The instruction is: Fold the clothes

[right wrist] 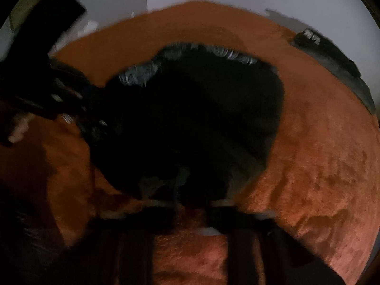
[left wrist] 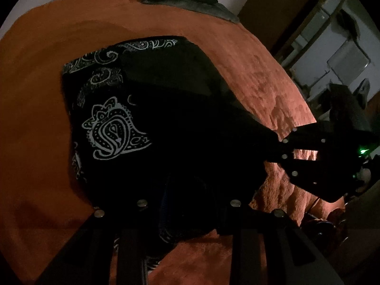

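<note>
Orange blanket (left wrist: 42, 95) spread wide, black paisley garment (left wrist: 147, 123) lying mid-blanket, long axis running away from both tools. Left gripper (left wrist: 187, 213) sits at its near hem, right gripper (right wrist: 190, 204) likewise (blurred); whether either is clenched on cloth, I cannot tell. White print shows along the far edge.

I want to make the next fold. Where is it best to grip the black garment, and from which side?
Probably grip the black garment at its paisley-printed far edge, coming from above. That edge lies flat and clear on the orange blanket, away from both grippers, so it can be drawn back over the dark middle.
</note>
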A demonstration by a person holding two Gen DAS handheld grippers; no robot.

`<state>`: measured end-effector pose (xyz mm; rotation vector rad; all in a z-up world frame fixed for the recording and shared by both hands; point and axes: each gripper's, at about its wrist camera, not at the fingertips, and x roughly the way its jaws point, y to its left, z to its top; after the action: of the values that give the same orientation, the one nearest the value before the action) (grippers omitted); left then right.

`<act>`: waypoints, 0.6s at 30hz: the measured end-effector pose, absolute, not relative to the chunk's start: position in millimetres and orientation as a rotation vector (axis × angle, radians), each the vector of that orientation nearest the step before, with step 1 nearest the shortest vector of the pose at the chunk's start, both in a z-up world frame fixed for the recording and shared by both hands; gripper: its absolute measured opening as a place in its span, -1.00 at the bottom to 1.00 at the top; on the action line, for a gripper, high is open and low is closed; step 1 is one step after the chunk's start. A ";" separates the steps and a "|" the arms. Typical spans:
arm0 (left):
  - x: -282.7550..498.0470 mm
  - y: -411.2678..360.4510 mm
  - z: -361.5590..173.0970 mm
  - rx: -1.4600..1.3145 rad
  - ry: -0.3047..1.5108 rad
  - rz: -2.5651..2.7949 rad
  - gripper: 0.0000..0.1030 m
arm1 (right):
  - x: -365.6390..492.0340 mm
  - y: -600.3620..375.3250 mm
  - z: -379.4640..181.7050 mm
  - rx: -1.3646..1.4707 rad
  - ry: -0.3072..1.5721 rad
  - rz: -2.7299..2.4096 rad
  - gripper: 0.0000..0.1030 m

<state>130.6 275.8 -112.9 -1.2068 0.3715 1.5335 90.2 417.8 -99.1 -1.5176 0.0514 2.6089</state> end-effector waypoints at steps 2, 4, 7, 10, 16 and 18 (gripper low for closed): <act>127.7 274.1 -111.8 -1.211 0.360 1.543 -0.39 | 91.8 420.9 -99.2 -1.518 0.125 2.619 -1.00; 122.7 270.6 -108.4 -1.219 0.330 1.546 -0.38 | 101.4 420.1 -95.6 -1.528 0.211 2.633 -1.00; 113.2 262.5 -100.2 -1.225 0.273 1.555 -0.38 | 118.9 415.3 -94.2 -1.570 0.304 2.647 -1.00; 107.6 255.9 -99.1 -1.241 0.244 1.549 -0.28 | 131.6 421.6 -96.6 -1.598 0.474 2.648 -1.00; 110.9 254.1 -105.6 -1.279 0.223 1.526 -0.26 | 131.9 457.7 -96.4 -1.435 1.067 2.610 -0.58; 114.1 254.7 -104.2 -1.276 0.218 1.520 -0.25 | 130.6 472.4 -104.3 -1.373 1.298 2.534 0.04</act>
<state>114.1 254.7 -104.2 -1.2756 0.2184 1.5201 130.6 472.4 -104.3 -1.3734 1.2982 2.5335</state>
